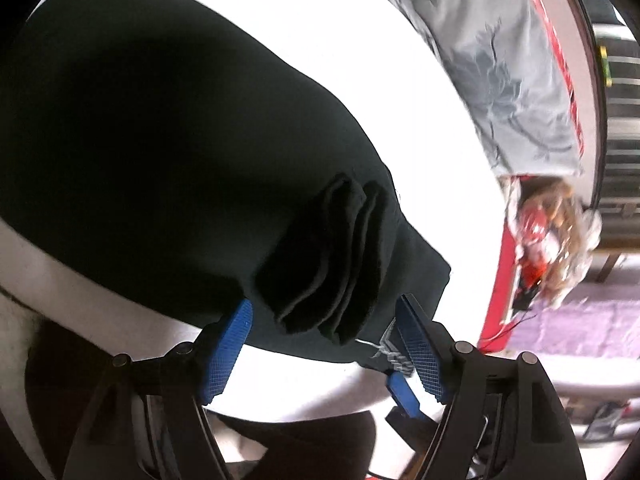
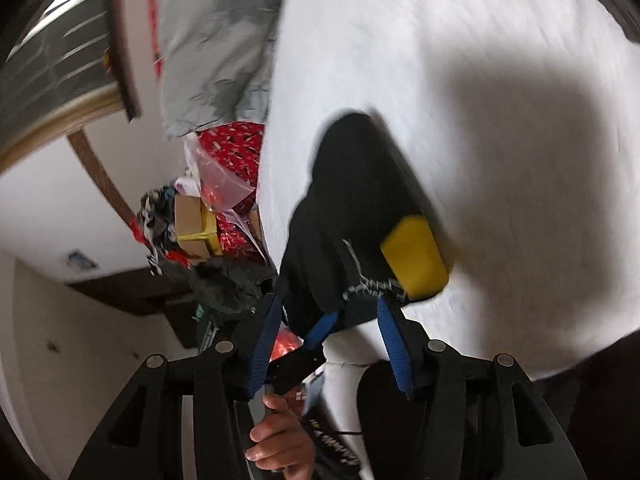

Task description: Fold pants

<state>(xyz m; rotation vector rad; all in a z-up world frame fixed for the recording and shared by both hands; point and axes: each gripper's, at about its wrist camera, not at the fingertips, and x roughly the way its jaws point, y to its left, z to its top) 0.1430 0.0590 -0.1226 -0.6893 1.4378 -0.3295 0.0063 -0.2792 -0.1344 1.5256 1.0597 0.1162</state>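
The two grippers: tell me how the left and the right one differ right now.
The left gripper stands wider open than the right gripper. The left gripper's blue pads flank the folded hems of the black pants without pressing them; the right gripper's jaws frame the pants' corner with the grey stitching, near a yellow patch. Both are open, with ribbed blue pads on black frames, over the white bedsheet.

White bedsheet (image 1: pixel 400 80) fills the middle, bright with daylight. Grey patterned blanket (image 1: pixel 500 80) lies at one o'clock, red cover (image 1: pixel 504 280) at three, purple rug (image 1: pixel 580 328) beyond, possibly. Blurred white wall (image 2: pixel 52 208) sits at nine o'clock.
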